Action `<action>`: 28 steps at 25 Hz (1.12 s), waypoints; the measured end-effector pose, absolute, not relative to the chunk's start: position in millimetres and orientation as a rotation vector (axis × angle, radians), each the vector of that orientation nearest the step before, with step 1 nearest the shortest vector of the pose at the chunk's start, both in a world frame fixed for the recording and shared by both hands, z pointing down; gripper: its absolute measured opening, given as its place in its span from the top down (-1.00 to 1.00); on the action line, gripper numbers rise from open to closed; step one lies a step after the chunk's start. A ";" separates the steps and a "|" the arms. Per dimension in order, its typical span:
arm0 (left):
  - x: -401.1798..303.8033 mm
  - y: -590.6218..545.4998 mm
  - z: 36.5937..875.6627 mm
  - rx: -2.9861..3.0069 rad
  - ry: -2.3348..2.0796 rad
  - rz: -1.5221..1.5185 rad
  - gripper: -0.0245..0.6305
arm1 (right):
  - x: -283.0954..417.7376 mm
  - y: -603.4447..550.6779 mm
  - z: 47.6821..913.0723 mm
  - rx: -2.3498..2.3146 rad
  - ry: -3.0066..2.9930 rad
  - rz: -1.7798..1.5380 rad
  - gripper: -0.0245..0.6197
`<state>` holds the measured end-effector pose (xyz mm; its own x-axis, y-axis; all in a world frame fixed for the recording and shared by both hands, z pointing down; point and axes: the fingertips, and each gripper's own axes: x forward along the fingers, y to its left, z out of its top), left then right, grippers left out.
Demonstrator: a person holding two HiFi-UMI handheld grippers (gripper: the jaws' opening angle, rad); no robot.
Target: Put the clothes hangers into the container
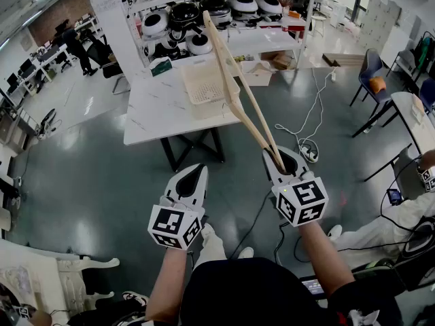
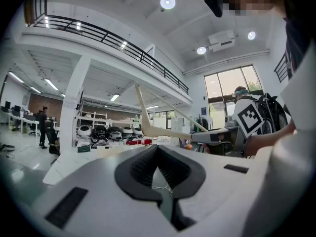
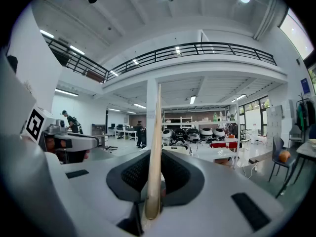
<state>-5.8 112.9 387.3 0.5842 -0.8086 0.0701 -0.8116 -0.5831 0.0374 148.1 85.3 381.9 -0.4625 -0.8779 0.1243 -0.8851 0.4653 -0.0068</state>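
Observation:
A pale wooden clothes hanger (image 1: 231, 80) slants up from my right gripper (image 1: 275, 156), which is shut on its lower end. In the right gripper view the hanger (image 3: 155, 147) stands upright between the pads (image 3: 173, 177). The left gripper view shows the same hanger (image 2: 148, 127) off to the right. A beige slatted container (image 1: 202, 85) sits on the white table (image 1: 156, 114) ahead, under the hanger's raised end. My left gripper (image 1: 201, 168) hangs beside the right one over the floor, jaws together with nothing in them.
Behind the table stand white shelves (image 1: 272, 39) with several rice cookers (image 1: 204, 19). A cable (image 1: 309, 148) trails on the floor to the right. Further right are a dark chair (image 1: 370, 70), another table (image 1: 414, 117) and a seated person in white (image 1: 380, 229).

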 end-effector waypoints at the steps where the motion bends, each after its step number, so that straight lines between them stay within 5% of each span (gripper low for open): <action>1: -5.7 113.0 388.5 2.736 -1.401 0.069 0.91 | 148.9 85.4 383.4 1.572 -2.601 0.117 0.72; 28: -3.1 111.3 378.6 2.714 -1.387 -0.011 0.91 | 150.1 82.5 385.2 1.552 -2.623 0.131 0.72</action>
